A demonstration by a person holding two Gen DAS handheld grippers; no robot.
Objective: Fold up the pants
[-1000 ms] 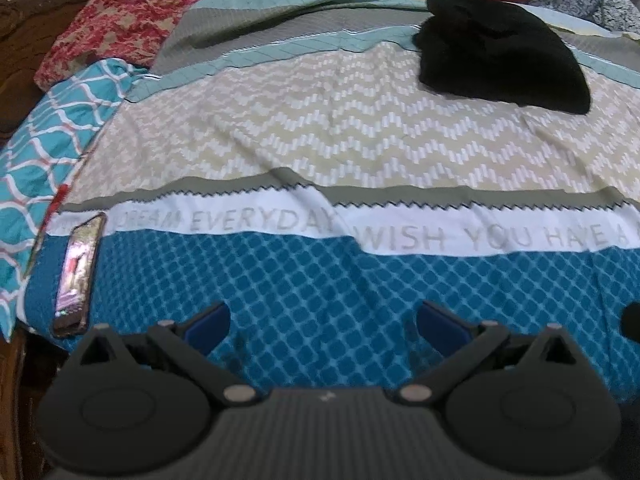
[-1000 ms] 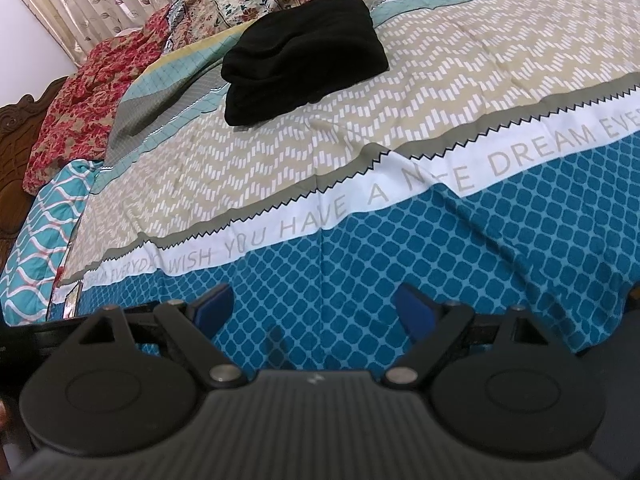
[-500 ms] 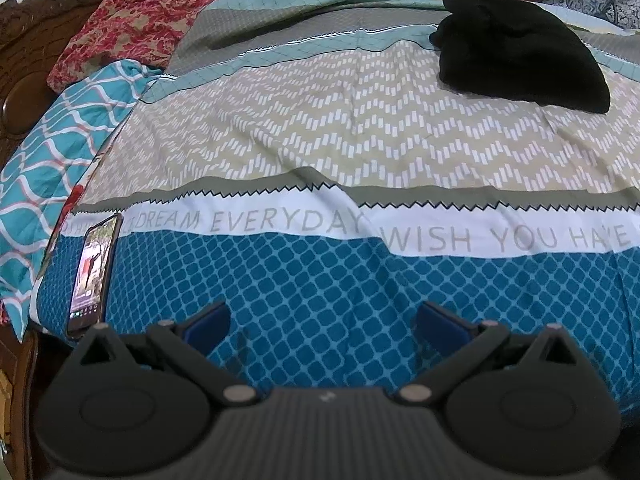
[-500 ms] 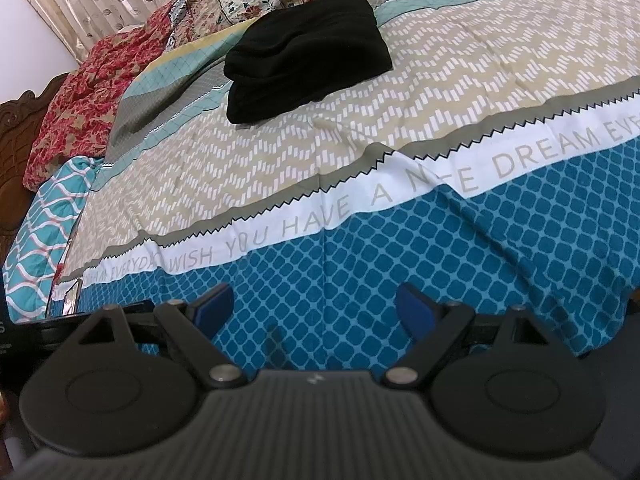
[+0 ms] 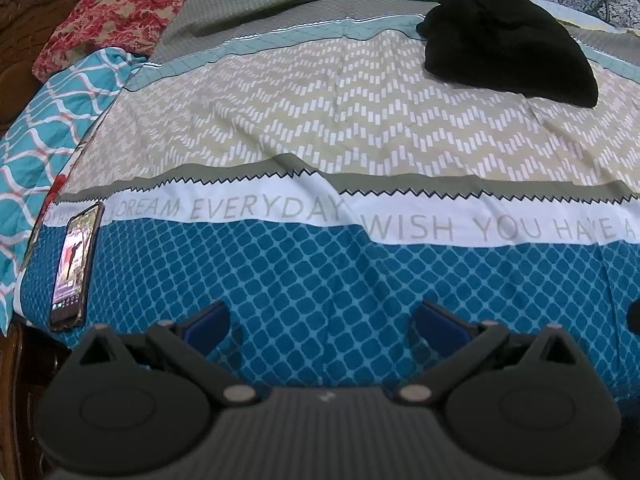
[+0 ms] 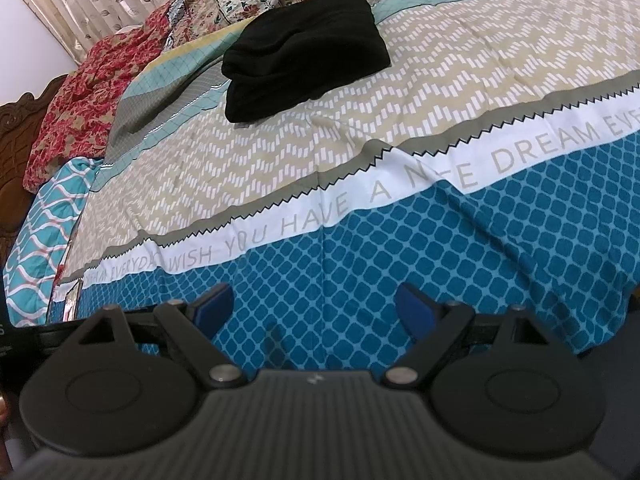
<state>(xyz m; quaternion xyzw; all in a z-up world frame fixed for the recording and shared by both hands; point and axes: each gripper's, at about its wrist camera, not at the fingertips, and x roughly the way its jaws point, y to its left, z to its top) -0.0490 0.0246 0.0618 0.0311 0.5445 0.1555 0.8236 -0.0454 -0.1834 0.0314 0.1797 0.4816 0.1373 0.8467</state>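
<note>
Jaws apart and empty on both our left gripper (image 5: 322, 322) and right gripper (image 6: 312, 306), the bundled black pants (image 5: 508, 28) far up the bed (image 5: 320, 264).

The black pants (image 5: 508, 40) at the upper right of the left view look like a soft, matt, light-swallowing cloth, lying on a printed bedsheet (image 5: 320, 132) of smooth woven cloth with shallow creases. At the lower left a phone (image 5: 74, 268) shows a glossy glass face, and the headboard (image 6: 16, 120) is dark carved wood. Both grippers' bodies (image 6: 312, 420) are matt black ribbed plastic with small metal pins.
</note>
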